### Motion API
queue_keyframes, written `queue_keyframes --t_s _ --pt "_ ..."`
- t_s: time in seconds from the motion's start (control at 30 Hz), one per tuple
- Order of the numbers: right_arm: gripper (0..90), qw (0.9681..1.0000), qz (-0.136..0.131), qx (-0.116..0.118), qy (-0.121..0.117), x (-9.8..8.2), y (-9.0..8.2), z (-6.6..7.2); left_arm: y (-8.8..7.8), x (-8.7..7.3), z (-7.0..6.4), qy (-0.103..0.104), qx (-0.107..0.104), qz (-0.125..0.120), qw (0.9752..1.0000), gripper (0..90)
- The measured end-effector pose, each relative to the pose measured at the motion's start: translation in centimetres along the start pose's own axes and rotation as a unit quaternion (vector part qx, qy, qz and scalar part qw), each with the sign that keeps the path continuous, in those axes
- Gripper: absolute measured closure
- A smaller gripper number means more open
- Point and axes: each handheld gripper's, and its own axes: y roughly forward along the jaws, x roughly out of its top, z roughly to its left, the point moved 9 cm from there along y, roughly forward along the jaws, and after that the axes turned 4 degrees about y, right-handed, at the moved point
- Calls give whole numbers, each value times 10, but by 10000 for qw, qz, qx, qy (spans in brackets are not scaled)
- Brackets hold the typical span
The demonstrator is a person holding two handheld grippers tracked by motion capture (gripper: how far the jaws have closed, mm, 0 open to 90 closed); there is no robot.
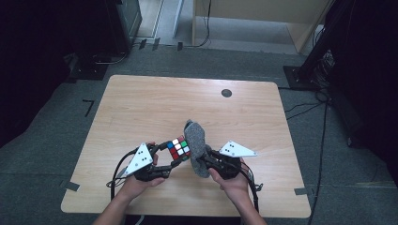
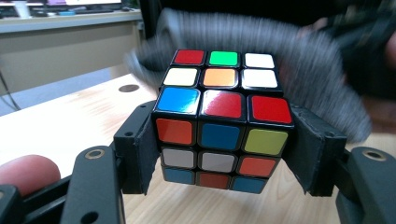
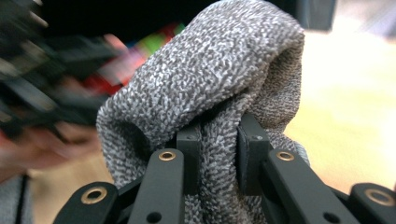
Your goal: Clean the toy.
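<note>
A scrambled puzzle cube (image 2: pixel 222 121) with coloured stickers sits clamped between the pads of my left gripper (image 2: pixel 223 151), held just above the wooden table. In the high view the cube (image 1: pixel 179 147) is near the table's front middle, with the left gripper (image 1: pixel 162 164) behind it. A grey knitted cloth (image 3: pixel 210 93) is pinched between the jaws of my right gripper (image 3: pixel 218 154) and bulges above them. Seen from above, the cloth (image 1: pixel 197 140) stands right beside the cube and touches its right side. The right gripper (image 1: pixel 202 161) holds the cloth's lower part.
The light wooden table (image 1: pixel 141 108) has a round dark cable hole (image 1: pixel 226 93) near its far edge. Grey carpet surrounds it, with dark stands and cables at the right (image 1: pixel 324 70). A wooden cabinet (image 1: pixel 263 14) stands beyond the table.
</note>
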Motion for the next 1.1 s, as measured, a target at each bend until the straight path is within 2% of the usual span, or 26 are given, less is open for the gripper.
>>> queue_keyframes --t_s 0.07,0.13,0.17,0.27,0.33,0.4,0.47,0.53,0.6,0.63,0.7,0.73,0.83,0.9,1.0,1.1 --pt "758 9997 112 -140 193 -9 5 -9 -4 7 5 -259 -18 -216 9994 339" --pt "757 9990 39 91 436 -11 8 -7 -7 10 7 -482 -132 -362 9981 338" --pt "757 9989 5 208 418 -11 10 -1 -6 11 6 -525 -172 -374 9978 339" --pt "758 9990 7 422 151 -13 16 17 -3 9 2 -533 -216 -356 9977 338" --pt "759 9986 152 500 0 -20 22 29 -3 9 1 -492 -201 -319 9981 338" --pt "757 9975 332 630 -21 -27 28 36 -2 8 1 -446 -170 -286 9985 338" --pt "756 9967 525 600 -160 -33 32 39 -1 6 1 -404 -119 -222 9989 339" --pt "754 9972 538 439 -274 -33 32 37 -1 5 2 -373 -73 -199 9991 338" --pt "755 9987 359 331 -150 -26 27 29 -1 5 4 -395 -52 -215 9990 338" --pt "756 9996 183 211 -10 -20 22 21 -2 5 5 -393 -25 -216 9990 338" --pt "756 9997 -95 46 227 -12 14 11 -2 4 7 -443 -9 -204 9988 338" --pt "756 9995 -203 -3 248 -9 12 9 -2 4 7 -444 -11 -199 9988 338" --pt "755 9998 -150 134 48 -13 16 19 -1 3 5 -449 -34 -171 9988 338" --pt "755 9995 18 303 -85 -20 23 30 0 2 5 -446 -37 -156 9989 338" --pt "757 9974 296 619 -225 -31 32 45 1 1 4 -415 -19 -120 9991 338" --pt "760 9974 286 545 -361 -29 31 46 0 1 6 -405 30 -116 9991 338"
